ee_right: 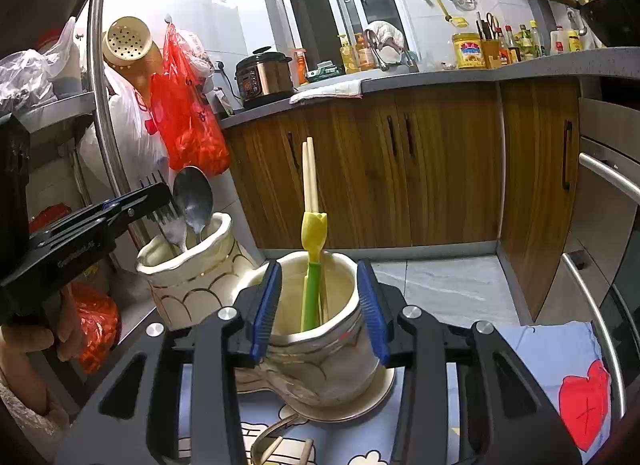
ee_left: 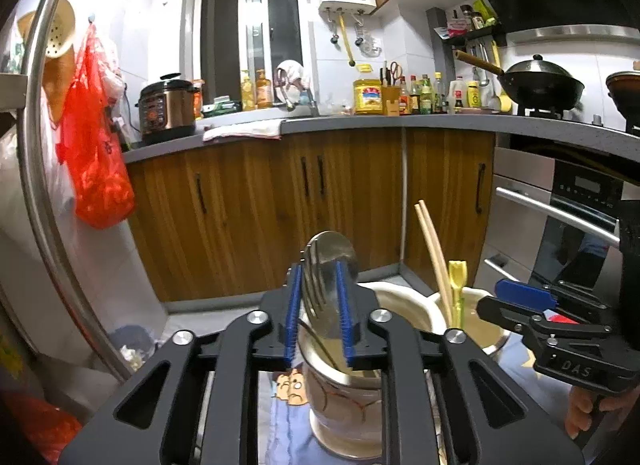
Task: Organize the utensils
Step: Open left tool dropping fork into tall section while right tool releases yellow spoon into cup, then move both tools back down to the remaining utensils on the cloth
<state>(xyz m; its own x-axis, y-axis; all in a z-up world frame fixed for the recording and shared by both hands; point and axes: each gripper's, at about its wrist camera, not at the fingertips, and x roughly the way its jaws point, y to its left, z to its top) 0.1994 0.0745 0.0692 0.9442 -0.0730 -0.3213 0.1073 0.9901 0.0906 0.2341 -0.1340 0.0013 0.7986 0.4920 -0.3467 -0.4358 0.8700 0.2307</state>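
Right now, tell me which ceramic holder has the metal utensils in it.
The holder by the left claw: it holds the fork and spoon. The other holder has chopsticks.

Two cream ceramic holders stand side by side on the printed cloth (ee_right: 552, 349), the left holder (ee_right: 188, 265) containing a steel fork (ee_right: 170, 209) and steel spoon (ee_right: 194, 197), the right holder (ee_right: 320, 345) containing wooden chopsticks (ee_right: 309, 173) and a yellow-green plastic utensil (ee_right: 313, 265), with wooden cabinets (ee_right: 440, 165) far behind.

left hand-held gripper (ee_left: 319, 310) parted, right hand-held gripper (ee_right: 322, 310) parted
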